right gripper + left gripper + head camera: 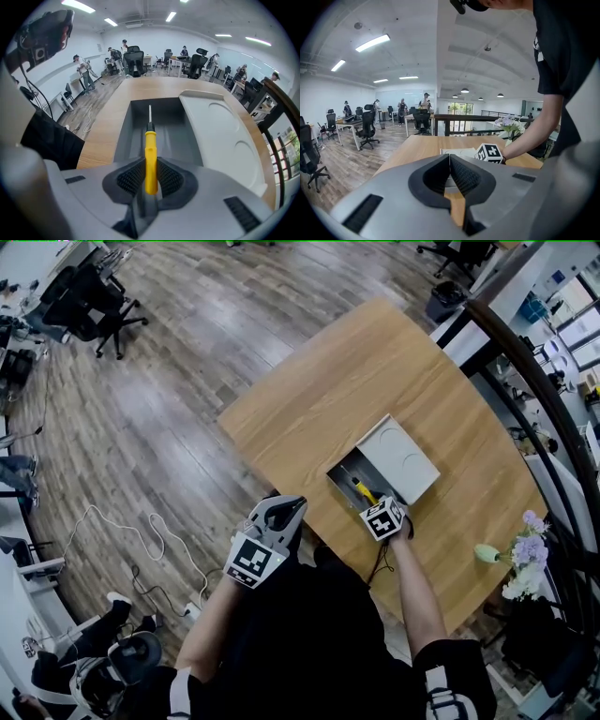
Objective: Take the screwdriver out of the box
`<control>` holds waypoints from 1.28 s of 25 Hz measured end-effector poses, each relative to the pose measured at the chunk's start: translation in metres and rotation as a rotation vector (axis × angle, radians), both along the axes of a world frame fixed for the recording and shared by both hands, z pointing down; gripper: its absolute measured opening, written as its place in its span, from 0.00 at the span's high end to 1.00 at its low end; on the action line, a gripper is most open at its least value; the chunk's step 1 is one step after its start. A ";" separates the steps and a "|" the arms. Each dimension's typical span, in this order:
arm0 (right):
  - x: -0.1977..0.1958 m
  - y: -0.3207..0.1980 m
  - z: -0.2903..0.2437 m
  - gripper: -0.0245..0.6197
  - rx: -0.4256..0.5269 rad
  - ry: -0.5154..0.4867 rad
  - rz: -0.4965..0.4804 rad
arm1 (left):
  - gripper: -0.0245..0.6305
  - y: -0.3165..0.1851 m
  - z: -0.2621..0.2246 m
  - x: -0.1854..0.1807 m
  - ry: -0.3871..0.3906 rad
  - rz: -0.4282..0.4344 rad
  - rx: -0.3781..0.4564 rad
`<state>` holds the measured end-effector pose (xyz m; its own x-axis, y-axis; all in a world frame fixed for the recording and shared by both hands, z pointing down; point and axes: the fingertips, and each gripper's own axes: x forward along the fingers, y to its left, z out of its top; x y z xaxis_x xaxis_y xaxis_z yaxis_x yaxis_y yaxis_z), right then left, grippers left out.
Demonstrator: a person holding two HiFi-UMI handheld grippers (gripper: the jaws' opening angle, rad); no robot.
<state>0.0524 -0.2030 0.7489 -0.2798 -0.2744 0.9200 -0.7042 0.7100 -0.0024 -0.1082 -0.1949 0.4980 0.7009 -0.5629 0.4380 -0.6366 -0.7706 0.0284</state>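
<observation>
Gripping the screwdriver (150,150) by its yellow handle between the pads of the right claw (150,174), with the metal shaft pointing straight ahead over the floor of the open grey box (123,140). Showing the lid (225,136) just right of that claw, beside the box on the worktop (101,126). Holding the left claw (450,174) pressed together on nothing, at the near worktop edge, with the box ahead and slightly right.
</observation>
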 end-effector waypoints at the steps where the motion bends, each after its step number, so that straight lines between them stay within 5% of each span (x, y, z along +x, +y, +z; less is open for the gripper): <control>1: 0.001 0.001 -0.003 0.83 0.004 -0.003 0.009 | 0.93 -0.002 -0.001 -0.001 0.000 0.004 0.002; 22: 0.008 -0.003 -0.077 0.83 0.174 -0.156 0.173 | 0.93 -0.021 0.003 0.022 0.005 0.119 -0.005; 32: 0.001 0.018 -0.127 0.83 0.292 -0.227 0.155 | 0.93 -0.004 0.010 0.046 0.020 0.160 -0.015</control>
